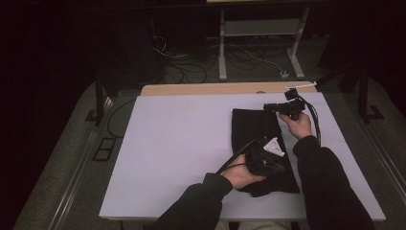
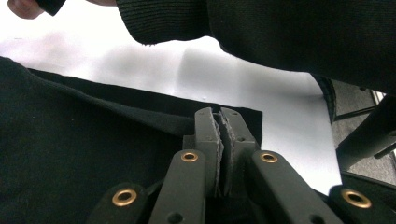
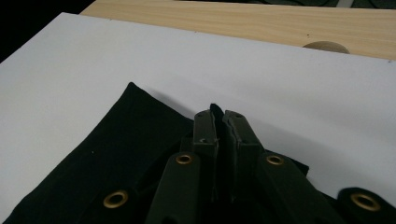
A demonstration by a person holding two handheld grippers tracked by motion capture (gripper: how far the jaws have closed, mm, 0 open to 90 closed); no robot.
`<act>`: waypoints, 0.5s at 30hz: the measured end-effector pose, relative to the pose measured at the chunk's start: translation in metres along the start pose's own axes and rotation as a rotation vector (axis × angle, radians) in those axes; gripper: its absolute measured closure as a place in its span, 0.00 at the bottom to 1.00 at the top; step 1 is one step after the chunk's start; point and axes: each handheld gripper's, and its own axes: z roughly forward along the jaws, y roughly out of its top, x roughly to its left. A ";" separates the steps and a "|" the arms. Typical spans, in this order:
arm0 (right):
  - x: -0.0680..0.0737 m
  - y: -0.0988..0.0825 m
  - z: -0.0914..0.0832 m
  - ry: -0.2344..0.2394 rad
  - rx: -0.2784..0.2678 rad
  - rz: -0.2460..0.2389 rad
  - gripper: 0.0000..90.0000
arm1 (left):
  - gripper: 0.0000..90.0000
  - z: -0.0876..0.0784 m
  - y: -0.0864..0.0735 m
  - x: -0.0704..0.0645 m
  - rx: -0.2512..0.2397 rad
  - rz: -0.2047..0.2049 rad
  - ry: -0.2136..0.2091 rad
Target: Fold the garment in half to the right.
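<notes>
A black cloth (image 1: 253, 129) lies folded on the right half of the white table board (image 1: 177, 143). My left gripper (image 1: 273, 165) sits low over the cloth's near part, jaws pressed together. In the left gripper view a ridge of the black cloth (image 2: 84, 154) runs up into the left gripper (image 2: 220, 115). My right gripper (image 1: 286, 108) is at the cloth's far right corner. In the right gripper view the right gripper (image 3: 219, 114) is shut, with a tip of the black cloth (image 3: 121, 154) poking up between its jaws.
A wooden desk strip (image 1: 215, 88) borders the board's far edge, also seen as wood (image 3: 261, 21) with a round hole. Beyond it, cables (image 1: 184, 72) and a white frame (image 1: 258, 28) stand on the floor. A dark sleeve (image 2: 289, 32) hangs close above the left gripper.
</notes>
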 end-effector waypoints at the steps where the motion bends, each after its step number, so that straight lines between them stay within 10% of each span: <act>1: -0.001 0.000 0.000 -0.001 0.000 0.000 0.91 | 0.95 0.001 0.000 0.000 0.000 -0.004 0.000; 15: -0.013 -0.008 -0.014 -0.047 -0.015 -0.002 0.76 | 0.95 0.018 0.007 0.003 0.020 -0.007 0.004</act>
